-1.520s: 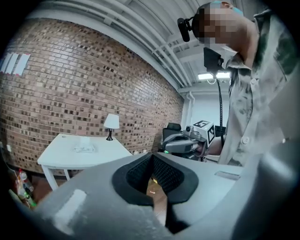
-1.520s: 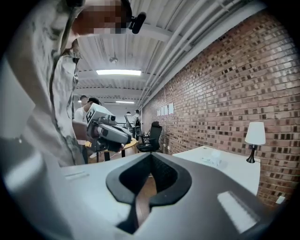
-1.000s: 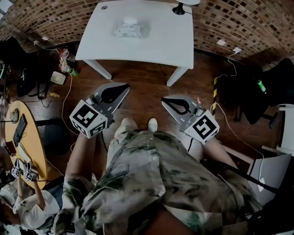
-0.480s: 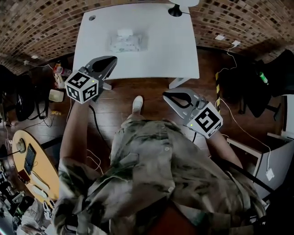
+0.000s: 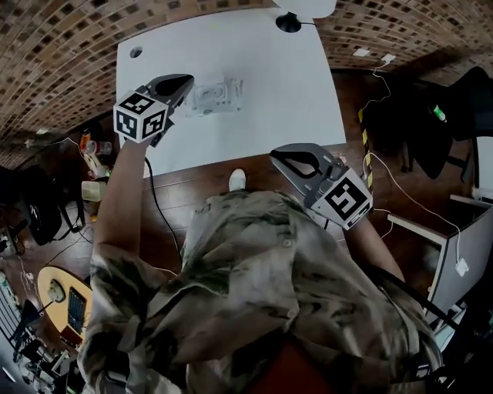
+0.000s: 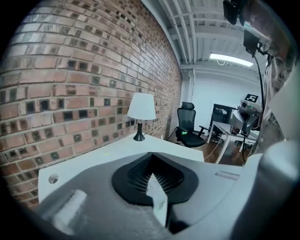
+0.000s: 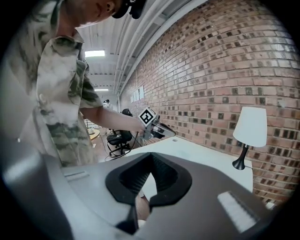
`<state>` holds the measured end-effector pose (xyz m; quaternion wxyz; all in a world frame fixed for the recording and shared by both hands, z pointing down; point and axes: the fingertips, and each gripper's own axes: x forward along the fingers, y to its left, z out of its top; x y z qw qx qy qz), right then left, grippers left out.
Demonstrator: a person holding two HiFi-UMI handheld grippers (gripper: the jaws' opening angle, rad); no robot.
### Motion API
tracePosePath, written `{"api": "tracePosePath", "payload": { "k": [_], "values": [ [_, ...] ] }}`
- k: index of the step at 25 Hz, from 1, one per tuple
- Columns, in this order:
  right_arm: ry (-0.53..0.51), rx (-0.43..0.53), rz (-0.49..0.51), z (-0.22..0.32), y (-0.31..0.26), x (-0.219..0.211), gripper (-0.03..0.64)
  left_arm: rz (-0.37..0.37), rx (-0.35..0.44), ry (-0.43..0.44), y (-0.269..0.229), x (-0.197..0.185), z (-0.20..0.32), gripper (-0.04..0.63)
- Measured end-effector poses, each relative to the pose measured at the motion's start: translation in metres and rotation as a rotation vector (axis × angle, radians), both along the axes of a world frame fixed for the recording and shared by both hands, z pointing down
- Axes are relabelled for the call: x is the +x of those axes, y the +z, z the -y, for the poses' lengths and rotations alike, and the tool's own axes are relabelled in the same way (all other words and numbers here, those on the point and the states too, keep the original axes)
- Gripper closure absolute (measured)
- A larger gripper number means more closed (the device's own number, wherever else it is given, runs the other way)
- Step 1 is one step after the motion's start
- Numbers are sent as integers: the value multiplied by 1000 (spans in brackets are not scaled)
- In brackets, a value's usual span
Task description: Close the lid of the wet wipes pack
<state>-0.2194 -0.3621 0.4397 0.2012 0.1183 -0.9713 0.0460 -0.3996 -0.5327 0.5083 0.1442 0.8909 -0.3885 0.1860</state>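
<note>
The wet wipes pack (image 5: 219, 97) lies on the white table (image 5: 285, 85), left of its middle; whether its lid flap is raised is too small to tell. My left gripper (image 5: 186, 79) hovers over the table just left of the pack with its jaws shut and empty, and its marker cube (image 5: 141, 117) trails behind. In the left gripper view the shut jaws of the left gripper (image 6: 150, 154) hide the pack. My right gripper (image 5: 277, 153) hangs shut and empty at the table's front edge, off to the pack's right. The right gripper (image 7: 151, 154) looks across the tabletop toward the left gripper (image 7: 153, 125).
A lamp (image 5: 291, 19) with a white shade (image 6: 141, 106) stands at the table's far right corner. A cable hole (image 5: 135, 52) sits at the far left corner. A brick wall (image 5: 62, 38) backs the table. A black chair (image 5: 408, 127) and cables lie right; a round wooden table (image 5: 58, 296) is at lower left.
The person has stepped up to the table. My left gripper rose from beside the legs to over the table next to the pack. The right gripper stayed low by the front edge.
</note>
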Motion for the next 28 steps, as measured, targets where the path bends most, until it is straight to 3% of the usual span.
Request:
{"api": "tracePosePath", "payload": {
  "k": [15, 28],
  "values": [
    [137, -43, -71, 28, 13, -8, 614, 48, -171, 119, 94, -5, 75, 594],
    [153, -71, -72, 33, 16, -15, 614, 103, -231, 284, 113, 22, 46, 594]
  ]
}}
